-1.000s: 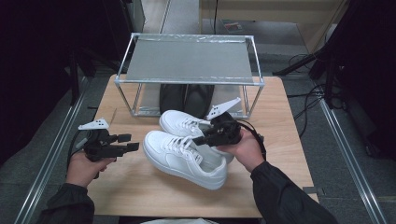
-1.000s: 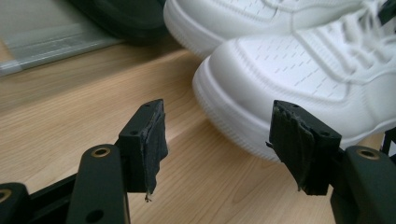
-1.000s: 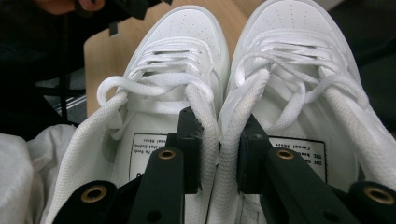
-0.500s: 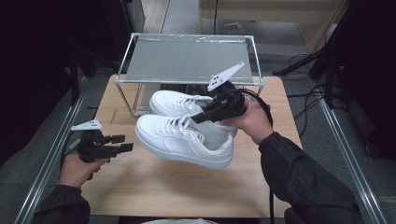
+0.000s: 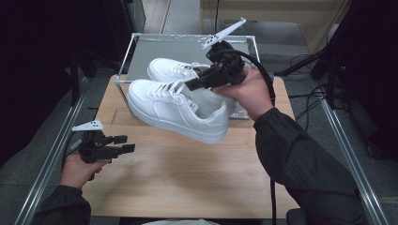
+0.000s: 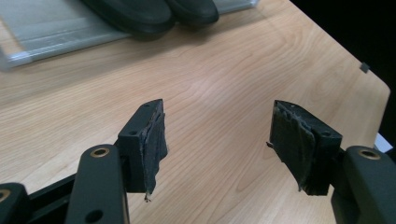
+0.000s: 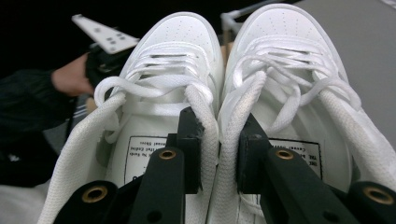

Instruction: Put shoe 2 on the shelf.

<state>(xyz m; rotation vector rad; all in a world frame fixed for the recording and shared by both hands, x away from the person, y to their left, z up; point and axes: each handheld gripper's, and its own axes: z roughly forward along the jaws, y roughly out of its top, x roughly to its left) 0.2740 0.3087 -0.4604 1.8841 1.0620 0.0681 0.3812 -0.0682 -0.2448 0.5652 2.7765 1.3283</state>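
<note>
Two smooth white sneakers (image 5: 178,105) are pinched by the right gripper (image 5: 199,83) above the wooden table (image 5: 187,178); the left gripper (image 5: 123,144) is held wide, empty.

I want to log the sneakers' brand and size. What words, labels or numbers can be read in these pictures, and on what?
Insole label of the left-hand white sneaker: printed lines, too small and blurred to read.
Insole label of the right-hand white sneaker: likewise unreadable.
No brand or size number is readable anywhere.
</note>
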